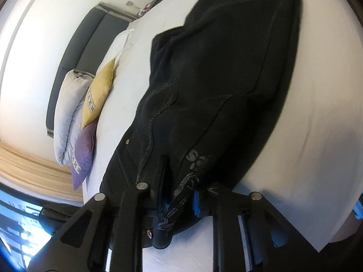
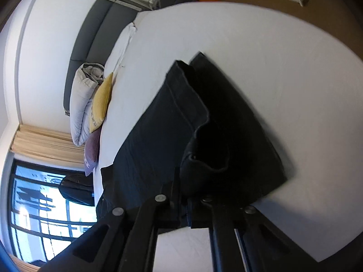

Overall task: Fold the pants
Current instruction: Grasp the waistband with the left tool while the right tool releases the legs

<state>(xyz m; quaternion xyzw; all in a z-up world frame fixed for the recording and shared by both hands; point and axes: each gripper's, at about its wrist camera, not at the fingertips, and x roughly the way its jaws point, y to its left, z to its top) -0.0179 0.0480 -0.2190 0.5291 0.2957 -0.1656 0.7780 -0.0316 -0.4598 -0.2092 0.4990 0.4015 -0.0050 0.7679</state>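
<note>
Black pants (image 1: 222, 86) with grey embroidery lie stretched across a white bed (image 1: 317, 117). In the left wrist view my left gripper (image 1: 179, 195) is shut on the waistband end of the pants, the embroidered band pinched between its jaws. In the right wrist view the leg end of the pants (image 2: 204, 117) lies on the bed (image 2: 261, 45), bunched into a raised fold. My right gripper (image 2: 183, 195) is shut on that bunched cloth near the cuffs.
A folded white duvet (image 1: 68, 115), a yellow cushion (image 1: 99, 93) and a purple cushion (image 1: 84, 154) sit along the grey headboard (image 1: 74, 52) side. A window (image 2: 40, 208) with beige curtains (image 2: 45, 142) is at lower left. Brown floor (image 2: 317, 18) runs beyond the bed's far edge.
</note>
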